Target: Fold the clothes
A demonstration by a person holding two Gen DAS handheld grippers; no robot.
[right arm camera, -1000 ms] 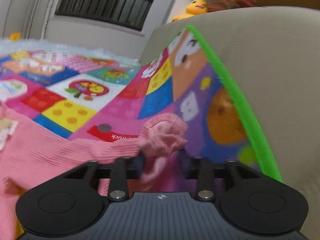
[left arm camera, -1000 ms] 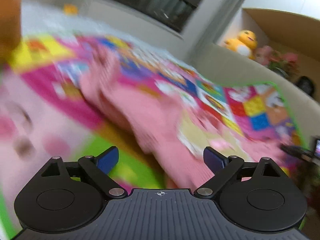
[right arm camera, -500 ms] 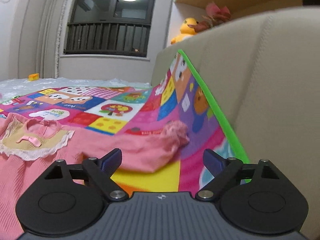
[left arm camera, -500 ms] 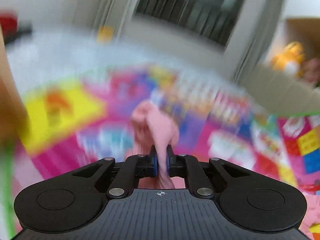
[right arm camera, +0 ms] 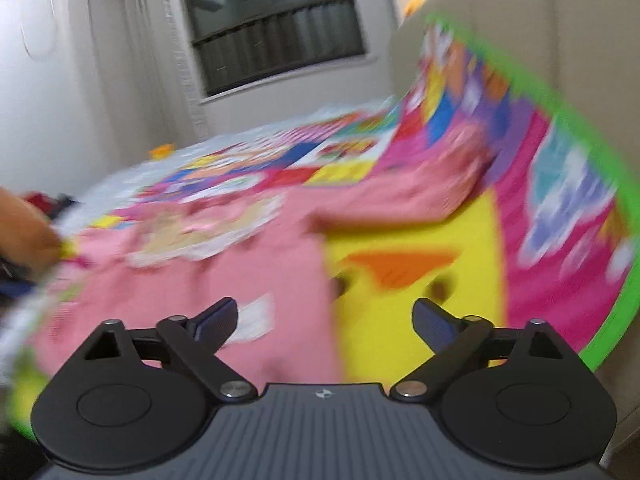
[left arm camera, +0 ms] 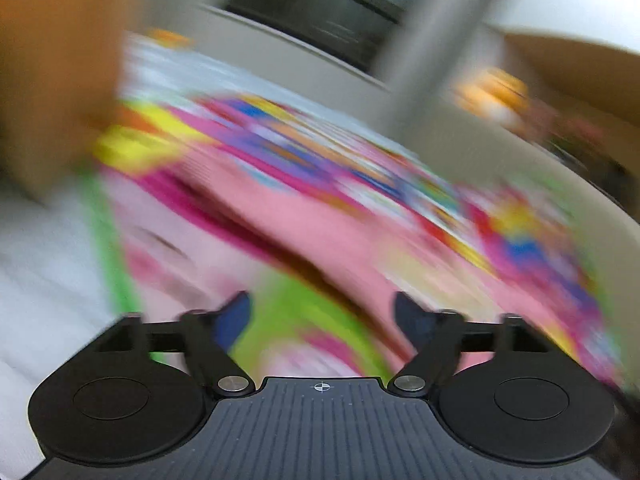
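Both views blurred. Your left gripper (left arm camera: pixel 322 316) and right gripper (right arm camera: pixel 325 320): jaws spread, holding nothing. 1 pink garment (right arm camera: pixel 208 280) lies flat on play mat (right arm camera: pixel 400 280), sleeve (right arm camera: pixel 420 196) toward 1 o'clock. Risk: at this speed you could snag and bunch the cloth. Count: 2 grippers, 1 garment, 1 mat.

The sofa (right arm camera: pixel 580 32) rises on the right of the frame, with the play mat (right arm camera: pixel 560 184) curling up against it. The mat's middle is flat, with only the pink top (right arm camera: pixel 280 264) lying there.
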